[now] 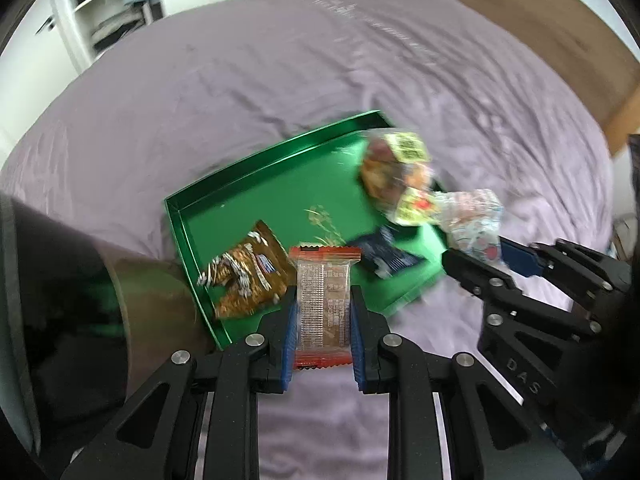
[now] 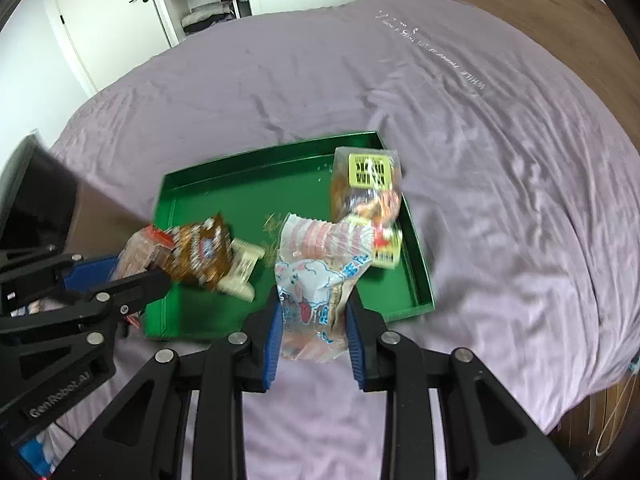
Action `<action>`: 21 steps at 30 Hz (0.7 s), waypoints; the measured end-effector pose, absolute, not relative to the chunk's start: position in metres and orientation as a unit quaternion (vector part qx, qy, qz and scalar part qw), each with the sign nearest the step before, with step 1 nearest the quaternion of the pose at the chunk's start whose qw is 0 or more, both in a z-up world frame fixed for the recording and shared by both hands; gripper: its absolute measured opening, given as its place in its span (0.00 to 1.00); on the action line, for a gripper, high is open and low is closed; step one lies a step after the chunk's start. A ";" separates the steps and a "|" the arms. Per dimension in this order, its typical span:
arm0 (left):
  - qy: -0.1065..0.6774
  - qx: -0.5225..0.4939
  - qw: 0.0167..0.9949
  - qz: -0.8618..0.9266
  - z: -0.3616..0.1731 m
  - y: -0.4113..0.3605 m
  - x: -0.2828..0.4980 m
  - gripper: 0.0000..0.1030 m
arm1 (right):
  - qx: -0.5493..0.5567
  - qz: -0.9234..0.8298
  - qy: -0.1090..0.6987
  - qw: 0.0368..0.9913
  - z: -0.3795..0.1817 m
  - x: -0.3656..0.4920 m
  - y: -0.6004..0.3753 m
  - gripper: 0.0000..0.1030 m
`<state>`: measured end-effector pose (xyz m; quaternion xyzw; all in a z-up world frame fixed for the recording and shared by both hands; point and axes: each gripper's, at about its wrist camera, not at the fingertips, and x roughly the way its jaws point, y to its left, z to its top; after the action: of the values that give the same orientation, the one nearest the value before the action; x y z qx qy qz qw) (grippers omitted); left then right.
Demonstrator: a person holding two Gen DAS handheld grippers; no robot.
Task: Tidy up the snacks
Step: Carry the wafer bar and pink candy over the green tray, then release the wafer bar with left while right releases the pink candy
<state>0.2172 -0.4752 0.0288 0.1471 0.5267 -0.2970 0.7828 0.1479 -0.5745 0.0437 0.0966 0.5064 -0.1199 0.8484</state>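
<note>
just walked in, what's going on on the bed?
A person is sorting snacks into a green tray on a purple bedsheet. The left gripper is shut on a red-edged wafer packet; the right gripper is shut on a pink-and-white snack bag. Both hang over the tray's near edge. A brown packet and other snacks already lie inside.

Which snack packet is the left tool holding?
The clear packet with red serrated ends, clamped in the left tool; the others lie in the green tray.
</note>
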 end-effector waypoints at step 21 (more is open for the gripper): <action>0.563 0.146 0.791 -0.188 -0.056 -0.499 0.273 0.19 | 0.050 -0.106 0.526 0.842 -0.033 0.216 -0.600 0.00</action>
<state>0.2731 -0.4991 -0.0562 0.1457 0.5632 -0.1883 0.7913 0.2158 -0.6002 -0.0331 0.0500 0.5264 -0.1060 0.8421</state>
